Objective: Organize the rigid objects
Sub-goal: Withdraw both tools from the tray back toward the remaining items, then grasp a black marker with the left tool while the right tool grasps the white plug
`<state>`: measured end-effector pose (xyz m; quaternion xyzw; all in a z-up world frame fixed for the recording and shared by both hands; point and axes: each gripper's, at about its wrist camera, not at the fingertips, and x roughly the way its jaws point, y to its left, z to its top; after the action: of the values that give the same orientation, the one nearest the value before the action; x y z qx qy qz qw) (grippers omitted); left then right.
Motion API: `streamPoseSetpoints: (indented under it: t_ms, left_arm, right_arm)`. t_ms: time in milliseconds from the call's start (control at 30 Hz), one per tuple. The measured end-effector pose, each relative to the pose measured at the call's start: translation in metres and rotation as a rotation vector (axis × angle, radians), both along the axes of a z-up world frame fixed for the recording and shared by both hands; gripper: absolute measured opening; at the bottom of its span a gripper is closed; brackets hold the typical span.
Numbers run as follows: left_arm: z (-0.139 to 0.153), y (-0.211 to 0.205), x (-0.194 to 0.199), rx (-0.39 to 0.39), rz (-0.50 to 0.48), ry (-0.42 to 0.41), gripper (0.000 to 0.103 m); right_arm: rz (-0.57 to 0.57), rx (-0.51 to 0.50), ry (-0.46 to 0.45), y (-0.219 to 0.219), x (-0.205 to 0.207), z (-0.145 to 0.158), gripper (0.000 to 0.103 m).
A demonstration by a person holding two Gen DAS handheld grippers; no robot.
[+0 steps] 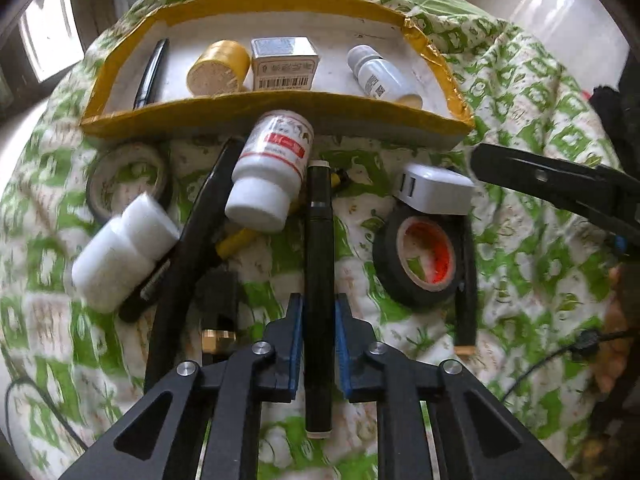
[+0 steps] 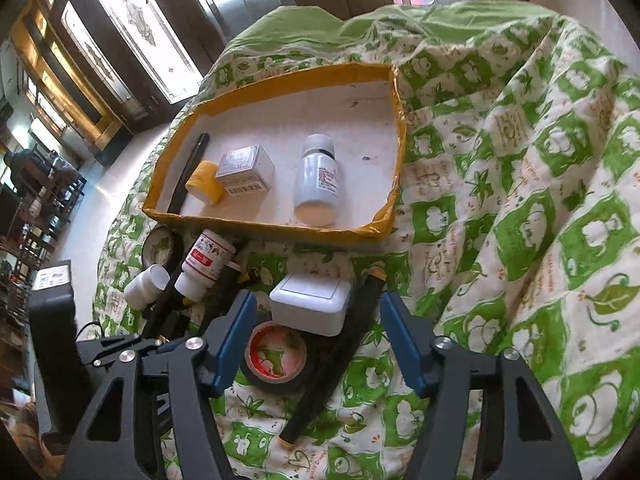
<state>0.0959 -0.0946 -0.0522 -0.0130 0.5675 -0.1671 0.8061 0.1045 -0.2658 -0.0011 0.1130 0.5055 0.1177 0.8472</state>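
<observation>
**Sorting half done: left gripper closing on a black marker, tray partly filled**

We are looking along two hand-held grippers over a bed covered with a green-and-white quilt (image 2: 520, 184). At the far side a shallow yellow-edged tray (image 2: 276, 72) is lying on the quilt.

Four things are already lying in the tray: a black pen (image 1: 151, 73) at the left, a yellow tape roll (image 1: 218, 67), a small barcoded box (image 1: 285, 63) and a white bottle (image 2: 317, 178) on its side.

Much is waiting outside, near the tray's front wall: a red-labelled pill bottle (image 1: 272, 168), a plain white bottle (image 1: 124, 246), a pale tape ring (image 1: 128, 178), a white charger (image 2: 310, 304) partly resting on a black tape roll (image 1: 420, 260), and several dark pens. We judge the job roughly a third finished.

Our left gripper (image 1: 319, 334) is straddling a black marker (image 1: 319, 280) lying lengthwise on the quilt, its blue pads at or almost at the barrel; we cannot tell whether they are actually gripping. Our right gripper (image 2: 318, 336) is spread wide, holding nothing, hovering over the charger and black tape.

Only the left view is showing the marker between the pads. Only the right view is showing the tray's whole floor, with plenty of room at its right, plus the windows and room beyond.
</observation>
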Motion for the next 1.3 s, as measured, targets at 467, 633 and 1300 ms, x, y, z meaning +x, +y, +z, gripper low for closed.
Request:
streamPoseSetpoints:
  t_ms: [467, 633, 1300]
  left_arm:
    - [-0.008, 0.013, -0.031, -0.087, 0.073, 0.051, 0.014]
    - [-0.013, 0.017, -0.01, -0.11, 0.093, 0.081, 0.014]
    - [0.001, 0.026, -0.015, -0.216, 0.132, -0.013, 0.014]
  right_arm:
    - [0.043, -0.004, 0.128, 0.024, 0.026, -0.03, 0.061]
    - [0.048, -0.048, 0.138, 0.031, 0.033, -0.039, 0.052]
    - [0.054, 0.082, 0.022, 0.021, 0.011, -0.003, 0.051]
